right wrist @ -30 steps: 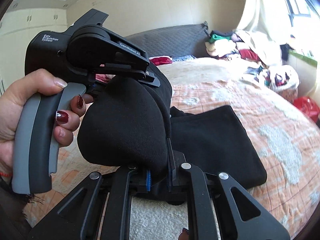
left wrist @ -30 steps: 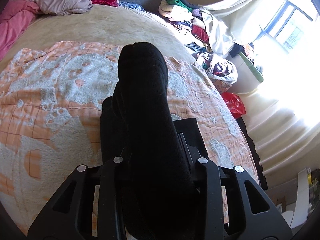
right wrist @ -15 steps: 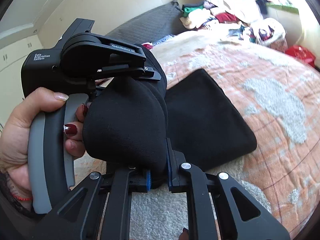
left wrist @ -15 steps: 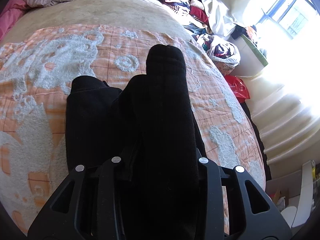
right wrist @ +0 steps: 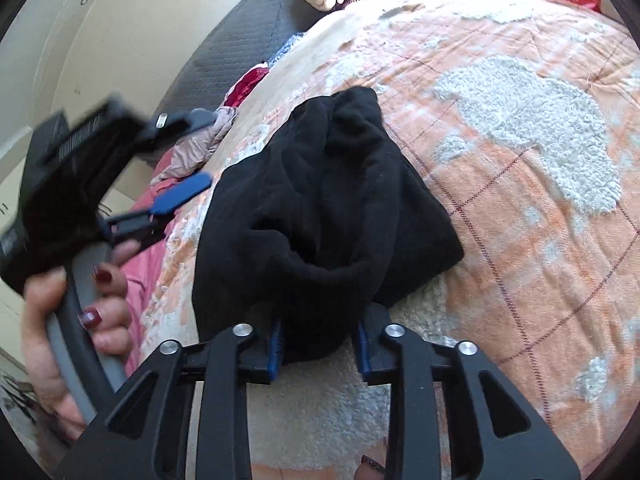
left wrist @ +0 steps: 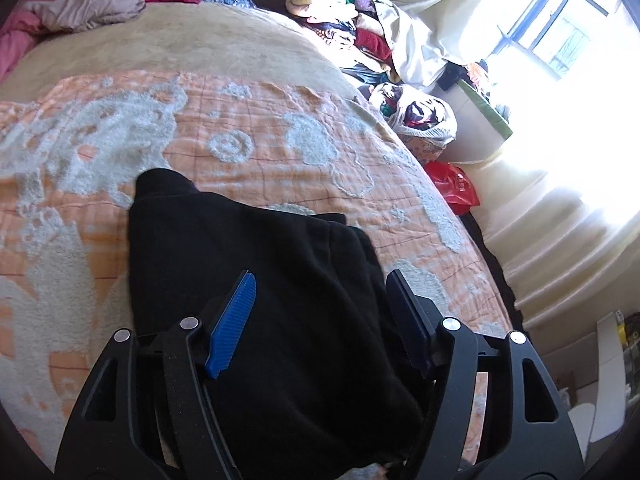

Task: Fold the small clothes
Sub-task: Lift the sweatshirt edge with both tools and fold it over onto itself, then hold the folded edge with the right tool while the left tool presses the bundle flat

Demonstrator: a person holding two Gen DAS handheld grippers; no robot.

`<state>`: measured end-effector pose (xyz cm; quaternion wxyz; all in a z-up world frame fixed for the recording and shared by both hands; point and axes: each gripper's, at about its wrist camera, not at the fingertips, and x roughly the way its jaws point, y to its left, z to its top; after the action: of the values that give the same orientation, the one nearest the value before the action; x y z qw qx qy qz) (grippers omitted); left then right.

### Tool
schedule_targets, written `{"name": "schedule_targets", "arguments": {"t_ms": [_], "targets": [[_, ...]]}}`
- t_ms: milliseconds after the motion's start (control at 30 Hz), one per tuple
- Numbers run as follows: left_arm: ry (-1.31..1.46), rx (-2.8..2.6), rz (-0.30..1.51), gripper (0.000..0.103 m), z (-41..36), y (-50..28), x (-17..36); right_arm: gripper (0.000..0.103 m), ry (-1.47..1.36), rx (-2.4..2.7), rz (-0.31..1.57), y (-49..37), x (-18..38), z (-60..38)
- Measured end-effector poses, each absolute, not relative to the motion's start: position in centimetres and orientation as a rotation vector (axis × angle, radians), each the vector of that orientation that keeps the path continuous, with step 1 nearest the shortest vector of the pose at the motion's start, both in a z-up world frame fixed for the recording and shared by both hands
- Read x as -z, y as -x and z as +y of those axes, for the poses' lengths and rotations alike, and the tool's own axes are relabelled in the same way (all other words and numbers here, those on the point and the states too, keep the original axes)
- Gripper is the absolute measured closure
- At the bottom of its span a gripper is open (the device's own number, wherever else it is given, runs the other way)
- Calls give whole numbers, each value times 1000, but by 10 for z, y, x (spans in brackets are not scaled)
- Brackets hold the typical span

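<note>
A black garment [left wrist: 256,264] lies folded on the orange and white bedspread [left wrist: 280,152]; in the right wrist view the black garment [right wrist: 320,184] is bunched in thick folds. My left gripper [left wrist: 320,296] hovers just over it, its jaws opening wide, blue pads [left wrist: 234,312] clear of the cloth on both sides. My right gripper [right wrist: 319,342] sits at the garment's near end, jaws opening, with the cloth's edge loose between the pads. A hand holds the left gripper [right wrist: 200,148], blurred, at the left of the right wrist view.
Pink and beige clothes [left wrist: 80,8] lie at the head of the bed by a grey headboard [right wrist: 240,36]. A heap of clothes [left wrist: 344,20], a full white bag [left wrist: 420,116] and a red bag [left wrist: 452,188] stand beside the bed under a bright window.
Both grippers came down and let go of the black garment, which was held up between them. It now rests on the bed. The right gripper has rolled and the left one pulled away.
</note>
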<state>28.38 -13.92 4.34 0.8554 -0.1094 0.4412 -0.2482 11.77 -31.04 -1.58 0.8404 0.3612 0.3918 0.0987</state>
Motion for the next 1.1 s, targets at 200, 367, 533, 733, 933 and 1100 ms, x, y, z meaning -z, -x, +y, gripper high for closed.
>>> {"name": "schedule_targets", "arguments": {"t_ms": [200,367,533,733,933,1100], "targets": [[87,408,899,44,-100,-268,-23,34,-769,-281,857,-138,-11,-330],[46,388,908,44,-93,-252,0,32,-681,-362,962,-189,-15,-335],[16,369,870,43,-99,-243,0,39,-528,-369,1021,-225,-14,-331],[-39,346,833,43,-105,-240,-5,81,-353,-429,903,-238,-27,-321],[-42,328,813,43,-106,-240,-7,81,-148,-419,744,-246,-54,-306],[-34,356,851,41,-112,-241,4,81,-239,-336,949,-266,-7,-328]]}}
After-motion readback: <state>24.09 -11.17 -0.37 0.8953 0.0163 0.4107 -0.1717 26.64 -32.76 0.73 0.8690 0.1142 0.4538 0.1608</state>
